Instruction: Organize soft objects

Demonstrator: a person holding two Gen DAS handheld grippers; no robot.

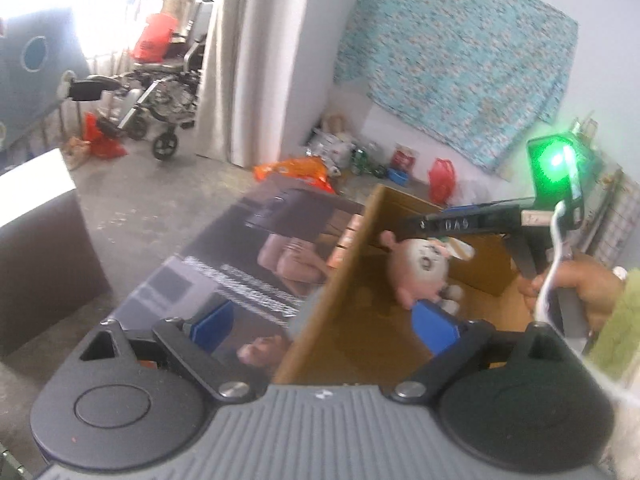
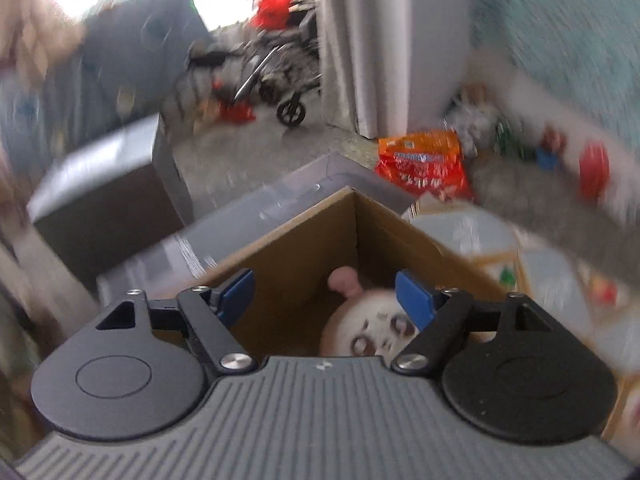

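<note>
From the left wrist, the left claw stands wide apart and empty above the wall of a cardboard box on the table, where a pink plush toy lies inside; the right claw's body above it bears blurred white letters, unreadable. From the right wrist, the right claw is apart, empty, over the same box, the toy below; an orange bag on the floor carries illegible print.

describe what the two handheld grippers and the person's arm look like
Both the left gripper and the right gripper have blue finger pads, black linkage arms with silver screws, round black housings and a ribbed grey body. A white cable and green light mark the right one. Sleeve: olive green.
</note>
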